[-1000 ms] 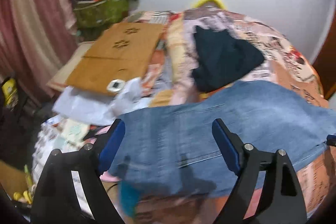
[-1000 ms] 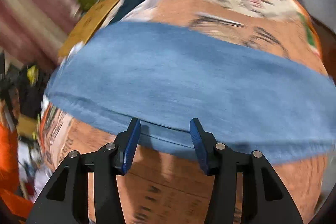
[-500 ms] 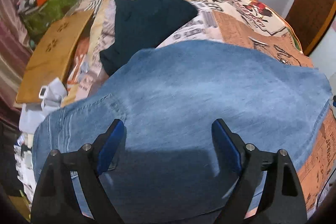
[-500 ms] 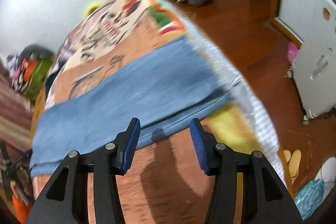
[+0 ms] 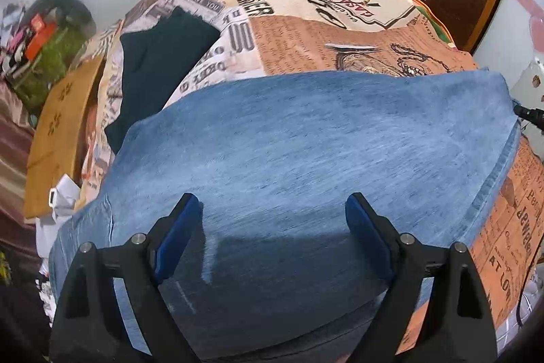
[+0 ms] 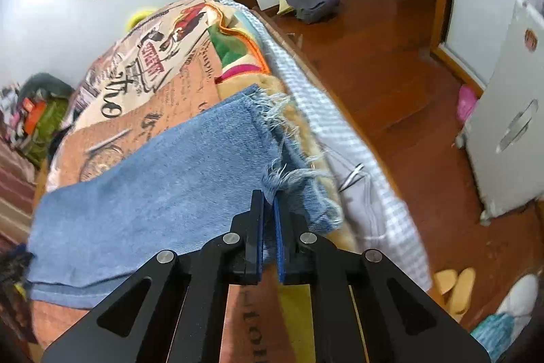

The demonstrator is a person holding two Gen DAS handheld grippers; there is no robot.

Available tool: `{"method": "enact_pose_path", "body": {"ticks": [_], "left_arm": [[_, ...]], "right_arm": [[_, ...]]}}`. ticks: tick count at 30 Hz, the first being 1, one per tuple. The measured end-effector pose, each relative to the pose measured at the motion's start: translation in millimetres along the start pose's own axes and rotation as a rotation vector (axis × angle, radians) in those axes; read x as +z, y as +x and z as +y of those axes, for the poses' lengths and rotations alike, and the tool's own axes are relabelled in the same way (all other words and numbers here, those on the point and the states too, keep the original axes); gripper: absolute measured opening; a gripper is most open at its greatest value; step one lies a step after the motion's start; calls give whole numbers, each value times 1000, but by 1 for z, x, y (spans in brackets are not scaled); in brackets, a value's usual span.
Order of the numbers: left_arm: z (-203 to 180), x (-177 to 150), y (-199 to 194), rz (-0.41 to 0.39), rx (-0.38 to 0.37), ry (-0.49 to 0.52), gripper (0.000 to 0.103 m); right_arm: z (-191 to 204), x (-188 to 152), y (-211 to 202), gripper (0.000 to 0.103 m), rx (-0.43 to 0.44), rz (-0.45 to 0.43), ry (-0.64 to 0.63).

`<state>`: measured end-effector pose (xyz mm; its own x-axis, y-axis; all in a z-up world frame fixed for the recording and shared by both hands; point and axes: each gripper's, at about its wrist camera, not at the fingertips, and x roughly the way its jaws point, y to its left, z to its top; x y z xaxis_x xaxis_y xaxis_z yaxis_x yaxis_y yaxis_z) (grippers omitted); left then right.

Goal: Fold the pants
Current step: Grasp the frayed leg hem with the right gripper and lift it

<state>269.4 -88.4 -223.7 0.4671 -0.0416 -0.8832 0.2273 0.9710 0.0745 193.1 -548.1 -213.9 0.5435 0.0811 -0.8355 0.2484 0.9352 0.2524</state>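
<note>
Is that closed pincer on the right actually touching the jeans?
Touching. In the right wrist view the right gripper has just closed and its blue pads pinch the frayed hem of the jeans, with denim between them.

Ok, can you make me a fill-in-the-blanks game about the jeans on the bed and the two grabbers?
1. The right gripper is pinching the ____ hem of the jeans.
2. The left gripper hangs over the jeans with its jaws ____.
3. Beyond the jeans, a folded ____ garment lies on the bedspread.
4. On the floor beside the bed sits a pair of ____.

Missing words: frayed; open; dark; slippers
</note>
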Motion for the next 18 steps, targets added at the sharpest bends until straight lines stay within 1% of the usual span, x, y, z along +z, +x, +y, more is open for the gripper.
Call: {"method": "enact_pose_path", "body": {"ticks": [1, 2, 4, 5, 7, 8, 10, 11, 12, 13, 14, 16, 18], "left_arm": [[-3, 1, 1, 0, 5, 1, 89], [-4, 3, 1, 1, 1, 1, 89], [-10, 5, 4, 35, -83, 5, 89], [-13, 5, 5, 40, -98, 3, 89], [-25, 6, 4, 21, -92, 34, 89], [-32, 6, 5, 16, -98, 57, 89], [-44, 8, 7, 15, -105, 64, 89], [-48, 10, 8, 20, -114, 65, 89], [-53, 11, 9, 30, -132, 65, 89], [-57, 12, 11, 38, -145, 65, 89], [-63, 13, 12, 45, -158, 67, 89], [-73, 12, 13, 40, -151, 88, 95], [-86, 9, 12, 31, -142, 129, 96]], "right_arm": [[-3, 1, -1, 4, -1, -2, 3], [-6, 1, -5, 3, -28, -14, 10], [-15, 1, -13, 1, -113, -50, 2], [-22, 1, -20, 1, -125, -60, 28], [-34, -1, -37, 1, -58, -86, 89], [-38, -3, -44, 2, -22, -73, 118], [-41, -8, -52, 5, 47, -44, 165], [-41, -11, -54, 14, 79, -33, 189], [-40, -15, -55, 33, 110, -24, 206], [-38, -18, -55, 46, 141, -13, 219], [-33, -22, -54, 62, 170, -7, 220], [-23, -26, -50, 64, 190, 10, 191], [-13, -27, -37, 64, 196, 38, 179]]}}
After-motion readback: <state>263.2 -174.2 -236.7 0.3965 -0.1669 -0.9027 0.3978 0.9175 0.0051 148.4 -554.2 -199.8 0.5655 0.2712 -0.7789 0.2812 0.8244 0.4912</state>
